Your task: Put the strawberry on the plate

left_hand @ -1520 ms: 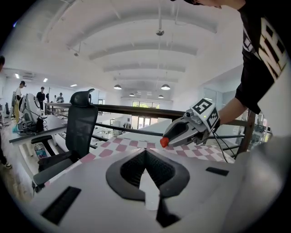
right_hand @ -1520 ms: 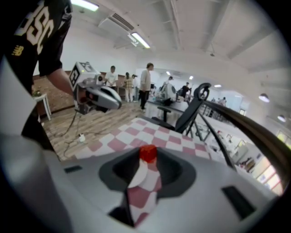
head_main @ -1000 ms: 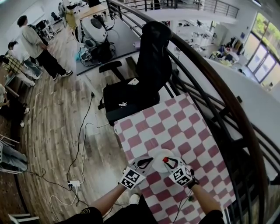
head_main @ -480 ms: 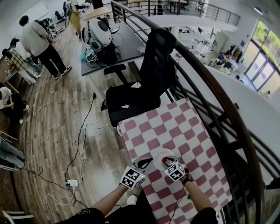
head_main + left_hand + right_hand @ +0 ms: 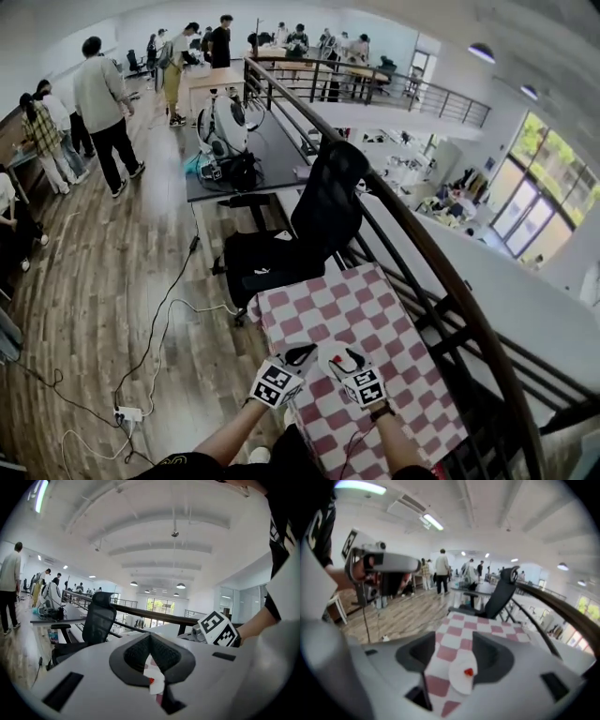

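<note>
The small red strawberry [image 5: 468, 671] lies on the white plate [image 5: 457, 680], which rests on the red-and-white checkered table [image 5: 461, 623]. My right gripper [image 5: 453, 644] hovers just above them. Its jaws are opening, and the pads stand wide on either side without touching the berry. In the head view the plate [image 5: 330, 357] and strawberry [image 5: 349, 355] lie near the table's front left edge, between my right gripper [image 5: 347, 364] and my left gripper [image 5: 304, 354]. My left gripper [image 5: 150, 637] has its pads meeting at the tips and holds nothing. The plate's rim [image 5: 156, 684] shows below it.
A black office chair [image 5: 323, 211] stands past the table's far end. A dark railing [image 5: 441, 281] runs along the table's right side. Cables and a power strip [image 5: 127, 412] lie on the wooden floor to the left. Several people [image 5: 98, 98] stand far off.
The right gripper held the strawberry over the plate; its jaws have spread and the berry now lies on the plate. The head view has tilted up.
</note>
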